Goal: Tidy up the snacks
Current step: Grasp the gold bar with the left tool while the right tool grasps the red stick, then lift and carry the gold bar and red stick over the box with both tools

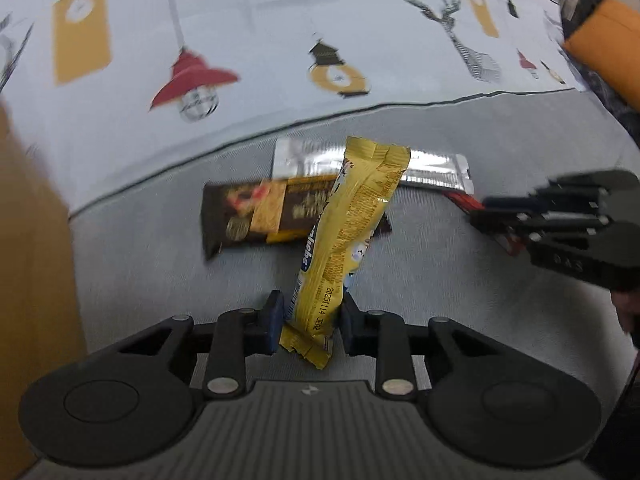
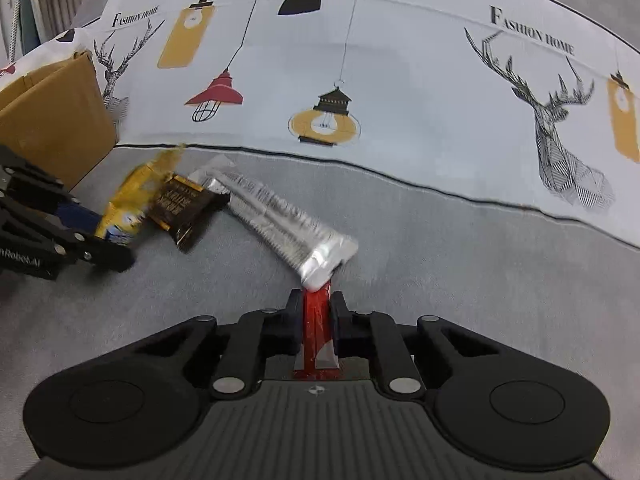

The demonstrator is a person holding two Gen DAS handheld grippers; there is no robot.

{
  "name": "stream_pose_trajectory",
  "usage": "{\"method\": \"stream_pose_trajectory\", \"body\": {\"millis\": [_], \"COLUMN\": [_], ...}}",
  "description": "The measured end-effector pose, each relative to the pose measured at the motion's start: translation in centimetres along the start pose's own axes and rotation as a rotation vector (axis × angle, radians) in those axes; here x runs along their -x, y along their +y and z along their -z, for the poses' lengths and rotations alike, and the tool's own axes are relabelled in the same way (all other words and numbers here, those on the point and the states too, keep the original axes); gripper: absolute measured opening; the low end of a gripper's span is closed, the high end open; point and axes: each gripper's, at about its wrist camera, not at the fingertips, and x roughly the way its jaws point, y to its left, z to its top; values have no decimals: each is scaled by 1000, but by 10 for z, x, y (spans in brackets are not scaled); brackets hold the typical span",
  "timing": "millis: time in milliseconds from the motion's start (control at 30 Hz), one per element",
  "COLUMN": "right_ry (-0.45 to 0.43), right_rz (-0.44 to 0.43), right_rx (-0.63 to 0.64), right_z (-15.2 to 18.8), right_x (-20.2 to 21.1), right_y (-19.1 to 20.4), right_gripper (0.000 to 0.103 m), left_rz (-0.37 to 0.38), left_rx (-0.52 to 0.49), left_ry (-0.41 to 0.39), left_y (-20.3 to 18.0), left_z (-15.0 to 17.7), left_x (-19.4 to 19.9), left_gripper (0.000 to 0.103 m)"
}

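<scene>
While both claws are down over the grey cloth surface [image 1: 140, 264], each is closed on one snack. Left claw [image 1: 310, 322]: its blue-padded fingers [image 1: 274, 322] press on the lower end of the yellow snack bar [image 1: 352, 232], which rises tilted away from the camera, its far end overlapping the brown snack bar [image 1: 256, 216] and the silver snack bar [image 1: 432, 170]. Brown bar: lying flat on the grey cloth, partly under the yellow one. Silver bar: flat behind both, just below the border of the patterned cloth [image 1: 260, 40] printed with lamps and deer heads.

Right claw [image 2: 316, 320]: its jaws stand narrow, clamped on the red snack wrapper [image 2: 316, 332], seen edge-on between the fingers [image 2: 294, 320]; the wrapper's far end lies under the near end of the silver bar [image 2: 288, 232]. In the right wrist view the left claw [image 2: 92, 240] enters from the left edge with the yellow bar [image 2: 132, 204] in its grip, beside the brown bar [image 2: 188, 208]. In the left wrist view the right claw [image 1: 492, 216] enters from the right edge, with a strip of red showing at its tip.

Cardboard box [image 2: 52, 120]: standing on the cloth at left, near the cluster of snacks; whether anything lies inside cannot be told.
</scene>
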Motion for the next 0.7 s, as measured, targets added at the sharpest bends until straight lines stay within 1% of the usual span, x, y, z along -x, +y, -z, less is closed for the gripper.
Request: {"method": "stream_pose_trajectory", "body": {"millis": [33,100,167,200,233,300,333,367,400,433,467,533,567,600,633,667,700], "right_ry": [12,31,23,17,13,-1,3,6,13,22,25,6,2,-3,-10,-13,-12], "right_rz": [-1,-8,-12,-25,-38,-40,-48,-51,-39,-30,-38,-65,-74,-89,-108,-114,-107], "right_rx": [-1,10,-7,-16,-23,-30,-25,-22,-23,-23,-21,-20,-25,-31,-30,-17,14], "right_z": [5,15,23,26,28,32,33,33,34,34,36,35,34,34,34,35,34], "right_x": [6,19,33,39,45,49,47,44,39,34,30,26,24,22,20,19,18], "right_y": [6,22,38,46,54,65,68,68,68,66,65,62,60,59,59,61,64], "right_gripper": [12,10,10,10,10,11,12,15,15,17,18,19,21,24,30,33,33], "left_rz": [1,1,-48,-56,-50,-51,-74,-96,-109,-107,-101,-95,-80,-59,-29,-17,-21], "left_rx": [12,32,39,47,53,50,39,28,16,4,-13,-58,-71,-83,-100,-112,-122], "left_ry": [10,43,92,99,104,97,91,89,83,76,74,54,44,31,19,14,7], "left_y": [-1,-5,-9,-10,-11,-12,-14,-15,-17,-18,-20,-25,-26,-28,-30,-32,-35], "left_z": [5,15,26,31,34,37,37,37,35,33,31,27,27,27,27,27,29], "left_x": [5,15,25,29,31,31,30,28,26,24,22,17,16,16,17,15,15], "left_gripper": [31,31,32,33,37,62,66,69,70,71,71,68,56,31,17,15,14]}}
